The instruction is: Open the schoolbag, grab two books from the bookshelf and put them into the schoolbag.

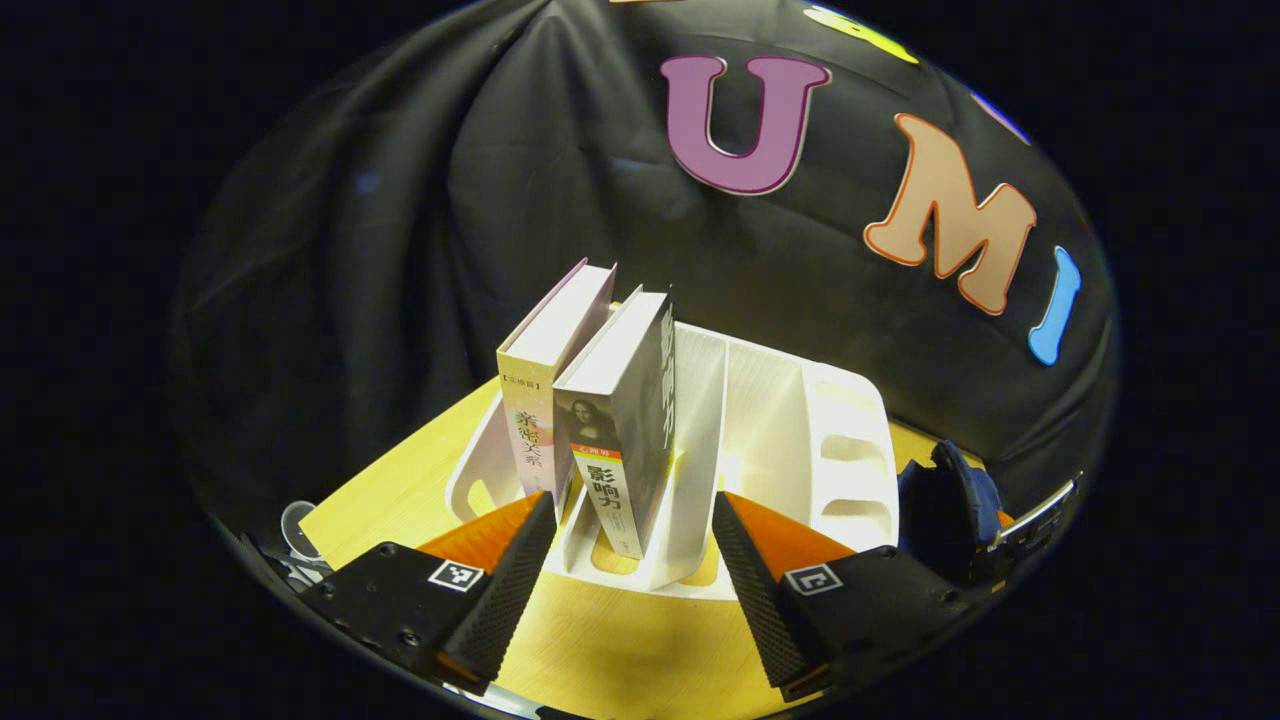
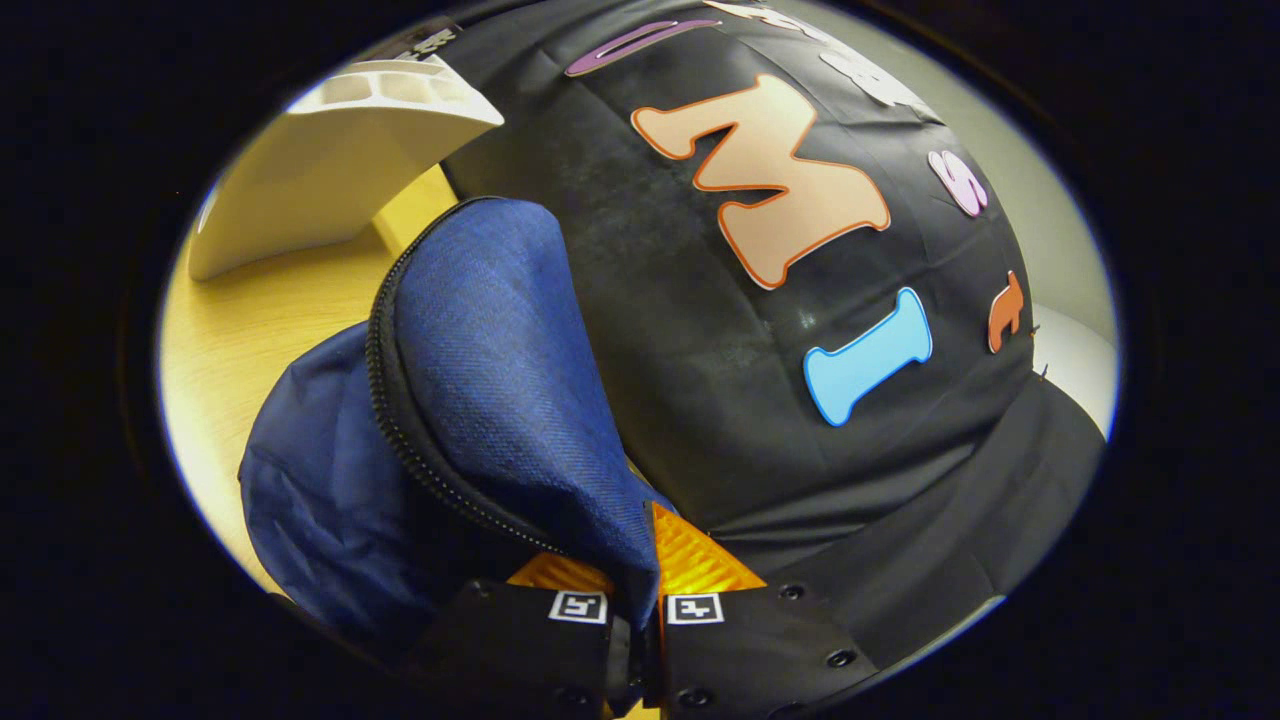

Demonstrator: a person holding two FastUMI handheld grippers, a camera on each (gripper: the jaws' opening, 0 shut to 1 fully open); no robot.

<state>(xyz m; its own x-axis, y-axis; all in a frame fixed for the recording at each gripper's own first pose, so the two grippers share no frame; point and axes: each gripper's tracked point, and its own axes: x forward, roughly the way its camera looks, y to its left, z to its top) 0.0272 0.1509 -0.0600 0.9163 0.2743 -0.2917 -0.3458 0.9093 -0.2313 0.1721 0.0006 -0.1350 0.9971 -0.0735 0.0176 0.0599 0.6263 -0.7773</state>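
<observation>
Two books stand upright in a white bookshelf rack (image 1: pixel 790 420) on the wooden table: a pale one (image 1: pixel 545 385) on the left and a grey one with a portrait on its spine (image 1: pixel 620 420) beside it. My left gripper (image 1: pixel 630 560) is open just in front of the grey book, one finger on each side of it, not touching. The blue schoolbag (image 2: pixel 470 400) sits at the rack's right (image 1: pixel 950 510). My right gripper (image 2: pixel 635 590) is shut on the schoolbag's flap, holding it up by the zipper edge (image 2: pixel 400 440).
The white rack (image 2: pixel 320 150) lies up and left of the bag in the right gripper view. Black cloth wall stands close behind the rack and bag. Bare wooden table (image 1: pixel 610 650) lies under my left gripper. A small clear object (image 1: pixel 295 530) sits at the table's left corner.
</observation>
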